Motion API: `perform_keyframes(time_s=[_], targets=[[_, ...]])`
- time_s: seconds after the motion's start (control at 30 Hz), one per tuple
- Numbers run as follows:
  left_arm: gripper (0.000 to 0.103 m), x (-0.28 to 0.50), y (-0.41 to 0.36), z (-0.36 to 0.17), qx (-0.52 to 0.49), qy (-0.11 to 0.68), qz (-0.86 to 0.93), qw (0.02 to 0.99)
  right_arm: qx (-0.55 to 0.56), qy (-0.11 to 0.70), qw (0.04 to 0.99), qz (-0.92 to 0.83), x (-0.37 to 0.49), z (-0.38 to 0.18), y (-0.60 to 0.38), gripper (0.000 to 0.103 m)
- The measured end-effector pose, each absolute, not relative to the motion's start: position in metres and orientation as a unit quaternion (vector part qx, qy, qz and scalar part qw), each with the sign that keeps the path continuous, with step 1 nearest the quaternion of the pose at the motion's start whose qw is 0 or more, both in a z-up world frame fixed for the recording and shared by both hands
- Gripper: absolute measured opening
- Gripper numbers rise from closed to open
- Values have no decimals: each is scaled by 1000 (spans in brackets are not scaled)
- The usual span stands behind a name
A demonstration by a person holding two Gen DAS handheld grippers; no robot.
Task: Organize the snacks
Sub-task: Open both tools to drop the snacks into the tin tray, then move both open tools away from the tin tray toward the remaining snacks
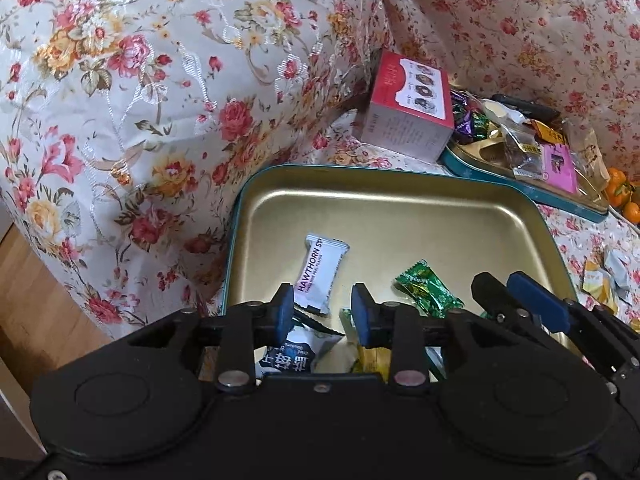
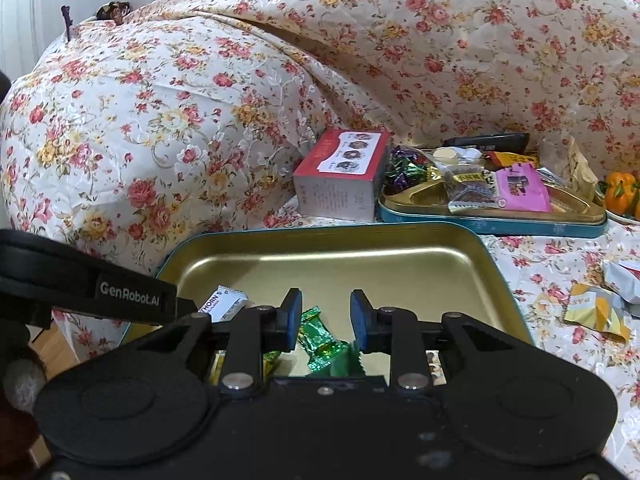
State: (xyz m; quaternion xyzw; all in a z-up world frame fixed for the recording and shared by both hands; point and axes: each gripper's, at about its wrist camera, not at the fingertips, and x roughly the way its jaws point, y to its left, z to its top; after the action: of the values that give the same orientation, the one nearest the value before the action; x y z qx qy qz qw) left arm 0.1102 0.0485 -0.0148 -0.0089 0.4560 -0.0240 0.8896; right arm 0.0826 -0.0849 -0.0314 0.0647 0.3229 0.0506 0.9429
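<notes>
Both sets of tongs hover over the gold tin (image 1: 400,208) on the floral-covered seat. The left tongs (image 1: 322,312) and right tongs (image 2: 324,322) stand apart, empty. Loose sweets like the hawthorn packet (image 1: 318,272) could be nudged over the shallow rim.

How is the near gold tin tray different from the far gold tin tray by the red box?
The near gold tin tray is mostly bare, with a few wrapped snacks at its front; the far gold tin tray is heaped with packets. The near tray looks like one open space; the far tray seems to have dividers. The red box stands right beside the far tray, not the near one. Both are gold inside with teal rims.
</notes>
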Motion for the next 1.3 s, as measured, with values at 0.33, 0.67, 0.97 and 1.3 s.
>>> perform_keyframes(time_s=[0.33, 0.67, 0.97, 1.3], targets=[[42, 104, 38, -11, 5, 462, -34, 886, 73, 328, 941, 40, 67, -25, -93, 29], [42, 96, 21, -11, 30, 460, -43, 887, 77, 334, 939, 24, 50, -16, -106, 29], [42, 84, -2, -14, 57, 462, -69, 882, 86, 339, 937, 2, 18, -13, -140, 30], [42, 52, -38, -12, 91, 447, -133, 880, 107, 345, 930, -64, -34, -20, -204, 31]])
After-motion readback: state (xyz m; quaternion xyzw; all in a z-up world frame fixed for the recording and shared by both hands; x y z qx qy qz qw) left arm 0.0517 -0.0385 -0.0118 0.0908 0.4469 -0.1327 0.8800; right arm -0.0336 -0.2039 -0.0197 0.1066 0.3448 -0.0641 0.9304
